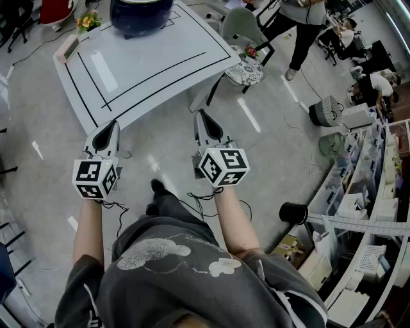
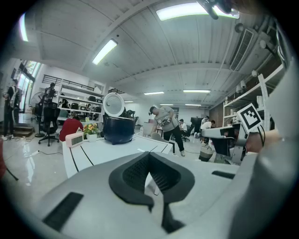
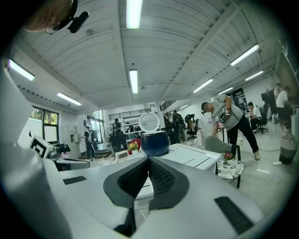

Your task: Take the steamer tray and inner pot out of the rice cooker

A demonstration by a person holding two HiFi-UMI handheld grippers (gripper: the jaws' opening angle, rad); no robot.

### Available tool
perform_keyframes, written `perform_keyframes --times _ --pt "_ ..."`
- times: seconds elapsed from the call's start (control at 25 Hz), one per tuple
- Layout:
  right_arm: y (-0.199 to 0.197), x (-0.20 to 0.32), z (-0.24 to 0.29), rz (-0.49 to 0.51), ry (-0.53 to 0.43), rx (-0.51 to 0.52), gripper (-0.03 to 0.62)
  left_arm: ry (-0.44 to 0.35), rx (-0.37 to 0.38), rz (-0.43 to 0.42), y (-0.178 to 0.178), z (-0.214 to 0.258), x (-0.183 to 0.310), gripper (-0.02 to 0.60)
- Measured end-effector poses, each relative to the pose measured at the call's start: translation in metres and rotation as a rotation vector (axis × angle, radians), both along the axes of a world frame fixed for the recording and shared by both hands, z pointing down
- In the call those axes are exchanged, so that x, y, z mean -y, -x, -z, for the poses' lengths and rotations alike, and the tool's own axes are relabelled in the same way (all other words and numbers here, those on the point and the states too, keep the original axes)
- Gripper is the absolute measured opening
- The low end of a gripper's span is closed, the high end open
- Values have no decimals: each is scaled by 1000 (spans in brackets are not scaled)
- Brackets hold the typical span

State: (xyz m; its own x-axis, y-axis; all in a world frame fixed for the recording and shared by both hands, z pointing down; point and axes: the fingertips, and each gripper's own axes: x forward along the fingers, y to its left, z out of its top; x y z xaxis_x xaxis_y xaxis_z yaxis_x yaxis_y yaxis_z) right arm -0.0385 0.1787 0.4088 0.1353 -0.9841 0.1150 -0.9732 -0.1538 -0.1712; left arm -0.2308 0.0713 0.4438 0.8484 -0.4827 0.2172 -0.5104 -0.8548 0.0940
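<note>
Facing dark-blue round rice cooker [image 1: 141, 14], well short of it; left hand-held gripper [image 1: 109, 131] & right hand-held gripper [image 1: 205, 125] pressed together, empty. Step: approach; next: close in, spread jaws.

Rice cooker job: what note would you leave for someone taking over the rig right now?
Left gripper: shut, empty.
Right gripper: shut, empty.
Both are short of the white table with black lines.
The dark blue round rice cooker stands at its far end, lid up.
Steamer tray and inner pot show in no view.
Done: neither is out on the table.
Left: approach, lift out tray, then pot.
</note>
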Motion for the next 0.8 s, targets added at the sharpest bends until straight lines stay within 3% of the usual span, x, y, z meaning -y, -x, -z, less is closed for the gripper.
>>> perform_keyframes --times 0.32,0.8 --pt "27 -73 -10 -15 0 25 29 -20 1 -8 34 0 -60 9" --pt "43 -71 1 -26 -48 29 29 -23 9 2 54 4 -71 9"
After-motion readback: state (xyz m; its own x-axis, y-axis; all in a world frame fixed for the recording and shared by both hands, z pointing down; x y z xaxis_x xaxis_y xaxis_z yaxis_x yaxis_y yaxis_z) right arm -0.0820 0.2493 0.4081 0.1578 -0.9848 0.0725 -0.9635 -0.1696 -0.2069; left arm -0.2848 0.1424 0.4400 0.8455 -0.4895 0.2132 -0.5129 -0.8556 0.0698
